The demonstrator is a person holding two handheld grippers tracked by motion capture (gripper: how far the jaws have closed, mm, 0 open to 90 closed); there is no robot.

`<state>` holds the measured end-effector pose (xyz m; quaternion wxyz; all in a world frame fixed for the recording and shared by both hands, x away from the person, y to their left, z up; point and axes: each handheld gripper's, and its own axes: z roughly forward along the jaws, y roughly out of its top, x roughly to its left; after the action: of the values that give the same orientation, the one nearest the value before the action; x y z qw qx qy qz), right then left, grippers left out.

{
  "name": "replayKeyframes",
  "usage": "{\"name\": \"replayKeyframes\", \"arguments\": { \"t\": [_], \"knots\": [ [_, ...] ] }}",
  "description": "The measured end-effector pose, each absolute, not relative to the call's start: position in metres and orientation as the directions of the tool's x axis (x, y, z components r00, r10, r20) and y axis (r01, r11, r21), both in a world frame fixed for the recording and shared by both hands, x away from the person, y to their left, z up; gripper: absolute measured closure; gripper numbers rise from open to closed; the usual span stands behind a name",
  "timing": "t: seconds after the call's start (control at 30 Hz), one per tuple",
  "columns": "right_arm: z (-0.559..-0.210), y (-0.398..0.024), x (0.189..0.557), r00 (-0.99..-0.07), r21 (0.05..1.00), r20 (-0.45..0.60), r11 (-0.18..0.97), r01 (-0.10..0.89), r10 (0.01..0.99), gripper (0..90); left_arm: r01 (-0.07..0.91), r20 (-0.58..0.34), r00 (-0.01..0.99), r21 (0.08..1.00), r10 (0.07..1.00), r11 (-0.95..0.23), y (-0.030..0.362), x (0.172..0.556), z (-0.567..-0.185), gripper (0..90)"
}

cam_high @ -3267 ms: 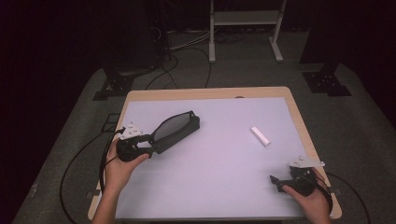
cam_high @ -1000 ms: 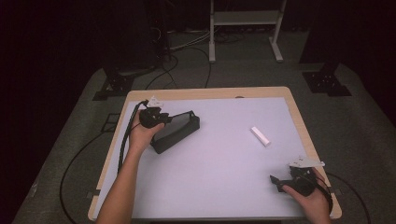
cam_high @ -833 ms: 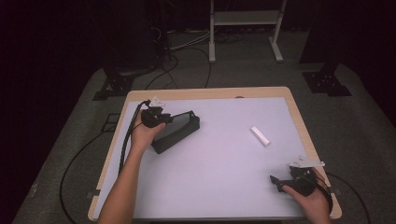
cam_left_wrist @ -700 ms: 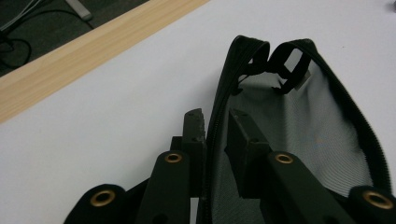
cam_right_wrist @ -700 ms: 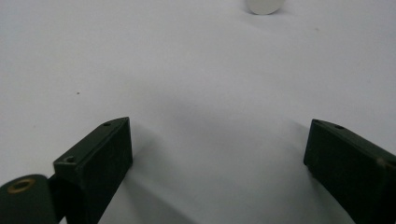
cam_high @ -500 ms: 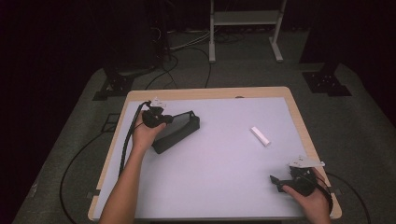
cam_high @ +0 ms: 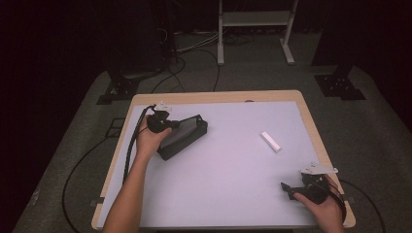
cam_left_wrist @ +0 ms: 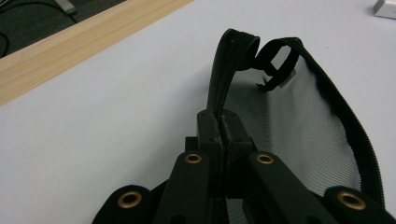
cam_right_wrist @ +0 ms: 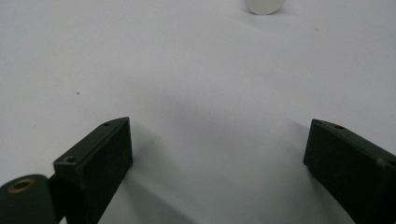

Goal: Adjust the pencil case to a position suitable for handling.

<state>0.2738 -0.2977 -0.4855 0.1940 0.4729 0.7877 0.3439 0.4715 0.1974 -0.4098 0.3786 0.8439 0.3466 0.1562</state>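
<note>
A black mesh pouch with a zip rim lies at the table's left rear. My left gripper is shut on its zip edge, and the left gripper view shows both jaws pinching the black rim of the pouch, whose mouth gapes open. A small white block lies right of centre; its near end, the white block, sits at the top of the right gripper view. My right gripper rests open near the front right corner, nothing between its jaws.
The table has a pale lilac top with a wooden border. Cables trail off the left edge onto the grey floor. A white metal stand is beyond the far edge.
The left hand has carried the pouch from the left middle toward the far left of the table, then held almost still over the last second. The right gripper has not moved.
</note>
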Motion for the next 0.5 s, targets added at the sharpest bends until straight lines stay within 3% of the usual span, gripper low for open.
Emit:
{"name": "replayKeyframes", "arguments": {
  "t": [0.5],
  "knots": [
    [-0.485, -0.298, 0.274, -0.477, 0.725, 0.019, 0.316, 0.612, 0.879, 7.0, 0.401, -0.004, 0.765, 0.785, 0.644, -0.472, 0.19, 0.455, -0.392, 88.7]
  ]
}}
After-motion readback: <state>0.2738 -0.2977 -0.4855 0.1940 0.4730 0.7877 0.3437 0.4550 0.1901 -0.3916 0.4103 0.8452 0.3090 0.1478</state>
